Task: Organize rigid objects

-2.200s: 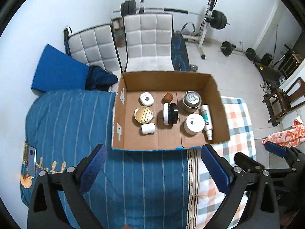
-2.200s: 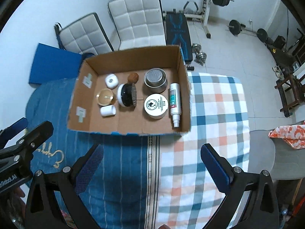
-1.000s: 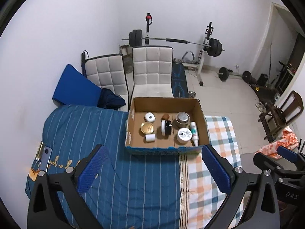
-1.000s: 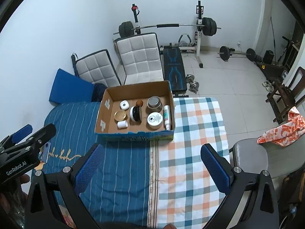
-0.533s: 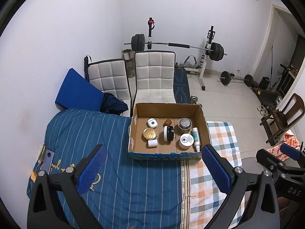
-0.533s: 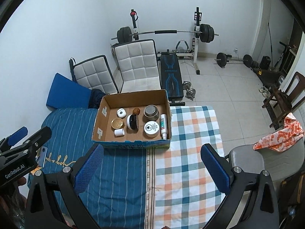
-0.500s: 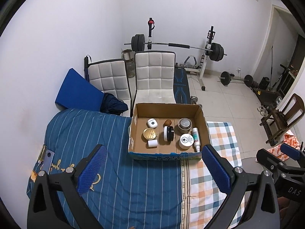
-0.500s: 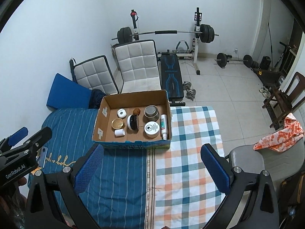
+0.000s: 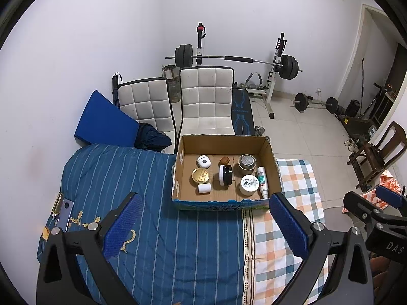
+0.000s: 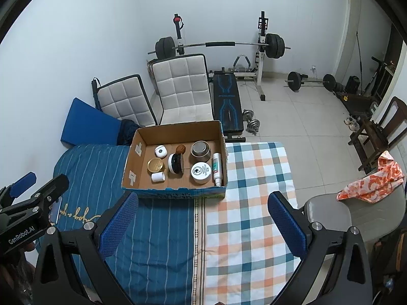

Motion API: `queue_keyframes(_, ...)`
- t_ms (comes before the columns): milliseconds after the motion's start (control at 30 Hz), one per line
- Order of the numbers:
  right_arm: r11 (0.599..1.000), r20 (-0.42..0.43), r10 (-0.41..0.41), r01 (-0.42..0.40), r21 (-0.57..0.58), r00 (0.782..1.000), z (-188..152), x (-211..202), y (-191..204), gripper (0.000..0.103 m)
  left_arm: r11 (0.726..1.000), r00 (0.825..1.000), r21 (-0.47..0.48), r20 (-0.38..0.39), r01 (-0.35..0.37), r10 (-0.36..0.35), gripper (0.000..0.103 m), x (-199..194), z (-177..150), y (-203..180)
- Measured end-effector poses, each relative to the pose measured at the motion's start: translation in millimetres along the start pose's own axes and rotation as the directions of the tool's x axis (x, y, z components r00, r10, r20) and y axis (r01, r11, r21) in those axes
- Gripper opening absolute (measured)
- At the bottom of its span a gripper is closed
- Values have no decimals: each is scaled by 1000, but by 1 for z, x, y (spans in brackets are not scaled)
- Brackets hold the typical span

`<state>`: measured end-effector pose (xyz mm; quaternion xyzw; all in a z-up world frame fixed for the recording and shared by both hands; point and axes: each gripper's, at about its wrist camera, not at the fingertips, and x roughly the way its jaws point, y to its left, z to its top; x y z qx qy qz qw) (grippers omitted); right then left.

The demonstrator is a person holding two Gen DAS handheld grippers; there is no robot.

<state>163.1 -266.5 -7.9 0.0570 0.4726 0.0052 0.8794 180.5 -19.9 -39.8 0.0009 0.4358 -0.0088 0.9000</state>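
at the bottom of both views the left gripper (image 9: pixel 206 225) and the right gripper (image 10: pixel 203 222) were seen with their blue-padded jaws spread wide and nothing held between them. compared with the frames of two seconds before, both had been drawn up and back, so that the bed and room were taken in from farther off. beneath them lay the blue striped bedcover (image 9: pixel 152 228), and beside it, lower right of the frame, the orange and blue checked blanket (image 10: pixel 254 203).

in the centre of each view the open brown cardboard box (image 9: pixel 270 152) was seen resting across both fabrics. inside it the small rigid items had been left in rows: a gold round tin (image 9: pixel 200 174), a white flat jar (image 9: pixel 249 184), a white spray bottle (image 9: pixel 262 181) along the right wall, a grey metal cup (image 9: pixel 246 162).

nothing loose was seen on the bed outside the box, so the organizing was judged finished, or very nearly so.

farther off, white quilted chairs (image 9: pixel 207 96) were seen.
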Motion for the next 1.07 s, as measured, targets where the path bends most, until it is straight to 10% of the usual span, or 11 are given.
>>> queue_keyframes(1067, 1000, 9, -1, 1, -14, 1000, 5, -7, -3, 103, 1000, 1000, -12, 11, -10, 10, 103, -4, -6, 7)
